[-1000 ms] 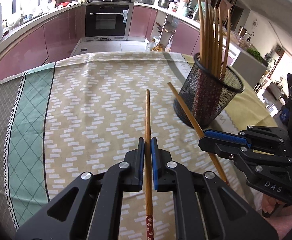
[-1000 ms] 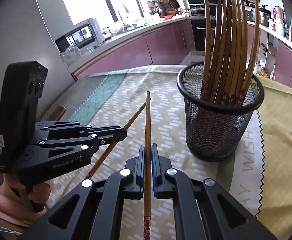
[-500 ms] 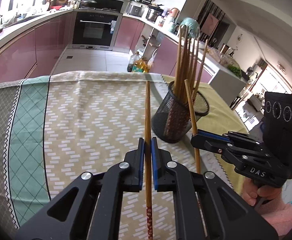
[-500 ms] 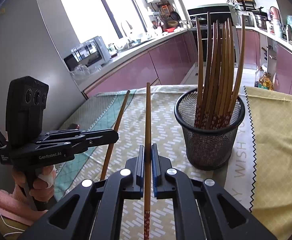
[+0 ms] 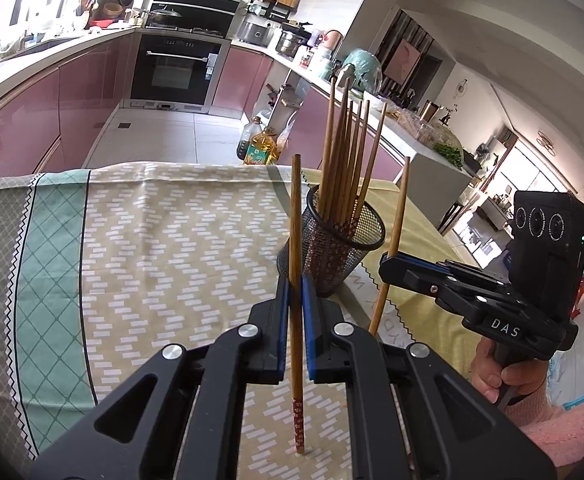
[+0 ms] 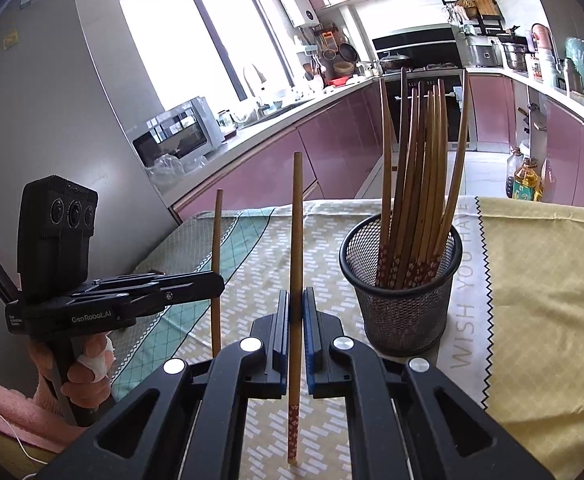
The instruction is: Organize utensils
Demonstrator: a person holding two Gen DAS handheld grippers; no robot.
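Chopsticks, one clamped upright in left tongs (image 5: 296, 280), one in right tongs (image 6: 297, 292), lower ends hidden behind fingers (image 5: 280, 320)

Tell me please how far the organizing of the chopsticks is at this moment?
Done: a bundle of chopsticks already stands in the mesh cup. In hand: the left gripper is shut on one chopstick, and the right gripper is shut on another chopstick, both held about upright beside the cup. Left: these two must go into the cup. No other loose chopsticks show on the tablecloth.
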